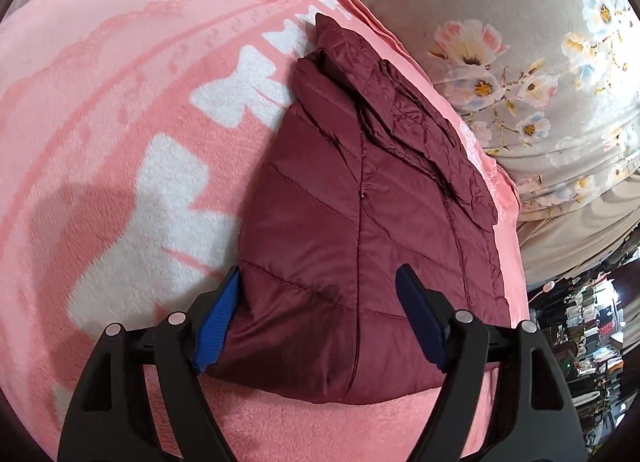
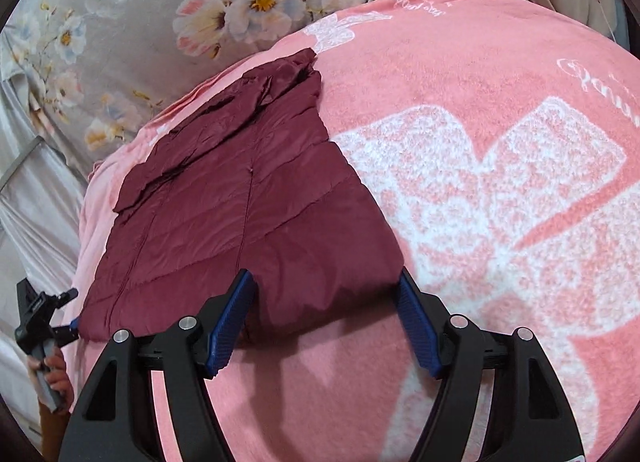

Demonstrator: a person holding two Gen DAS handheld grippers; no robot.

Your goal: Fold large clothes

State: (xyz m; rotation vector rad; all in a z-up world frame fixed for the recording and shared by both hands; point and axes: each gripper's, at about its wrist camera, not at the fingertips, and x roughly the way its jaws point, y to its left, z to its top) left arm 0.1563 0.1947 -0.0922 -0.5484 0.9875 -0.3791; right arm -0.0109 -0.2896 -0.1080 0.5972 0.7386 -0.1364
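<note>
A maroon quilted jacket (image 1: 352, 190) lies folded into a compact stack on a pink blanket (image 1: 120, 102) with white bow prints. My left gripper (image 1: 320, 274) is open over the jacket's near left corner; its left blue pad (image 1: 216, 326) rests against the corner's side, while the other lies above the fabric. In the right wrist view the jacket (image 2: 248, 198) stretches away to the upper left. My right gripper (image 2: 326, 274) is open over its near right corner, with nothing pinched. The left gripper (image 2: 68, 318) shows at the far left, held by a hand (image 2: 56, 374).
A grey floral sheet (image 1: 520, 42) covers the bed beyond the blanket's far edge (image 2: 140, 22). The blanket's edge drops off at the right of the left wrist view, past which is a dark cluttered area (image 1: 580, 322). Bare pink blanket (image 2: 500, 202) spreads right of the jacket.
</note>
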